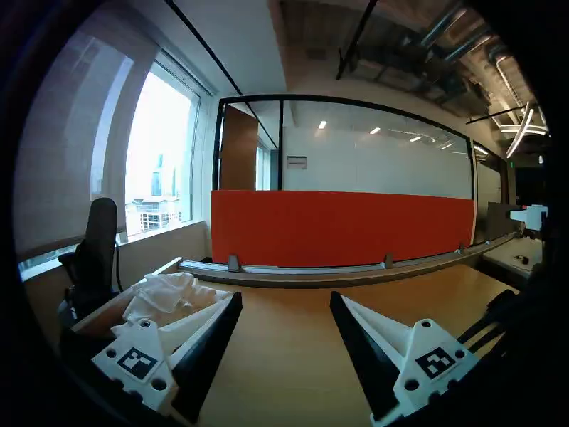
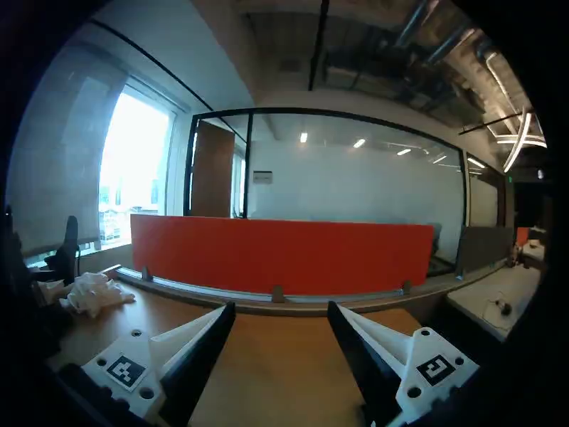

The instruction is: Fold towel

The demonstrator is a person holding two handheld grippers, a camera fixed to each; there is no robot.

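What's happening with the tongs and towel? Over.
Left tongs open, right tongs open, both empty. Towel crumpled on desk, left side, untouched. Nothing blocking.

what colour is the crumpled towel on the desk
The crumpled cloth towel is white, clearest in the left gripper view.

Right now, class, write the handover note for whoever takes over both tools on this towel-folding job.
Left tool: open, empty, over the desk.
Right tool: open, empty, also over the desk.
Towel: white, crumpled in a heap at the desk's left end by the window; neither tool grips it.
Done: nothing folded yet.
Left: probably reach left, grip the towel, spread it flat, then fold.
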